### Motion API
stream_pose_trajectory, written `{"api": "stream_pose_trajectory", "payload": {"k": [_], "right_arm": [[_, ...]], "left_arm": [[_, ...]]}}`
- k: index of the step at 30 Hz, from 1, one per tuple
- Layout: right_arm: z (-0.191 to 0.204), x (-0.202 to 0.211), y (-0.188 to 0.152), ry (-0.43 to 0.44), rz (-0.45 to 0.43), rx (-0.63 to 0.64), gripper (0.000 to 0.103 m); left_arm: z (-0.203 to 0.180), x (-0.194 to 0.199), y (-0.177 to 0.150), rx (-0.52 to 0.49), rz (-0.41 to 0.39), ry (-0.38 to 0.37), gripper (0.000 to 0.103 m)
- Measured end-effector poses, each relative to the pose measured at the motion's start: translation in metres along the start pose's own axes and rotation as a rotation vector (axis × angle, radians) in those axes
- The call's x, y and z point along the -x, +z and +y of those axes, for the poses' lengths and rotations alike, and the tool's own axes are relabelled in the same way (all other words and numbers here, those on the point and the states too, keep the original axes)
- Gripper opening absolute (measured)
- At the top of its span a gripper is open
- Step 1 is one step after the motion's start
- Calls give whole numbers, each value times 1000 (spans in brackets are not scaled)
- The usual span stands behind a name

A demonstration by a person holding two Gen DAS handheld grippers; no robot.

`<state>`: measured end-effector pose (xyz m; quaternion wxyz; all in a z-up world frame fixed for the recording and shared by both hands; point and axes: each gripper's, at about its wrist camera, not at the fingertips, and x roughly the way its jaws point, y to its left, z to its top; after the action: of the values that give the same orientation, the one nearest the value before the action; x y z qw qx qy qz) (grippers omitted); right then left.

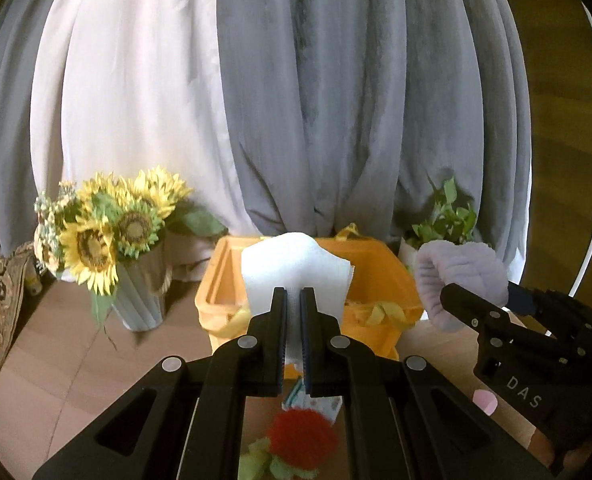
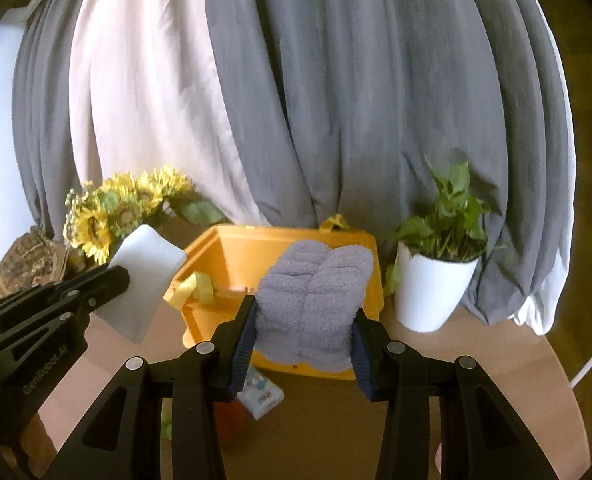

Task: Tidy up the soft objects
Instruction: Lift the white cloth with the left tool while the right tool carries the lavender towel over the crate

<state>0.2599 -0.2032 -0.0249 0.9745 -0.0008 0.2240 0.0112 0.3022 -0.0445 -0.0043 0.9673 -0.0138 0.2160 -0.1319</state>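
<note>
Both pairs of my fingers are clamped on soft things above the wooden table (image 2: 476, 364). My left gripper (image 1: 293, 300) has its jaws pressed nearly together on a folded white cloth (image 1: 296, 264), which stands up out of the fingertips and hangs a little below them; from the right wrist view the same cloth (image 2: 143, 280) shows as a flat white pad tilted out of the left gripper (image 2: 113, 280) at the left side. My right gripper (image 2: 302, 320) squeezes a fluffy lilac towel (image 2: 316, 300), bunched into two ribbed lobes between the blue pads (image 2: 241, 344); from the left wrist view this towel (image 1: 456, 276) curls over the right gripper (image 1: 456, 300) at the right. Behind both held things sits an orange bin (image 2: 231, 256), open at the top, with yellow ribbon handles (image 2: 193, 286) on its rim; the cloth and towel are near it but not in it. Down on the table below my fingers lie a red fuzzy ball (image 1: 302, 436) with green leaves and a small patterned packet (image 2: 261, 394). A vase of sunflowers (image 1: 107, 228) stands left of the bin, a potted green plant (image 2: 436, 280) in a white pot stands right of it, and grey and white curtains (image 2: 336, 100) hang behind everything.
</note>
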Motion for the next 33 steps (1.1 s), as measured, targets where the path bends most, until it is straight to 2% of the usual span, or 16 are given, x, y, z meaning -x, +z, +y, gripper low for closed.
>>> {"api": "stream_pose_trajectory", "payload": {"k": [18, 27, 33], "right_arm": [[7, -21, 37, -32, -87, 30, 44], [4, -55, 50, -38, -71, 43, 44], [-1, -93, 52, -34, -25, 47, 44]], "left_arm": [[12, -29, 37, -31, -85, -21, 8], [17, -68, 48, -33, -68, -34, 8], [22, -103, 49, -31, -27, -36, 8]]}}
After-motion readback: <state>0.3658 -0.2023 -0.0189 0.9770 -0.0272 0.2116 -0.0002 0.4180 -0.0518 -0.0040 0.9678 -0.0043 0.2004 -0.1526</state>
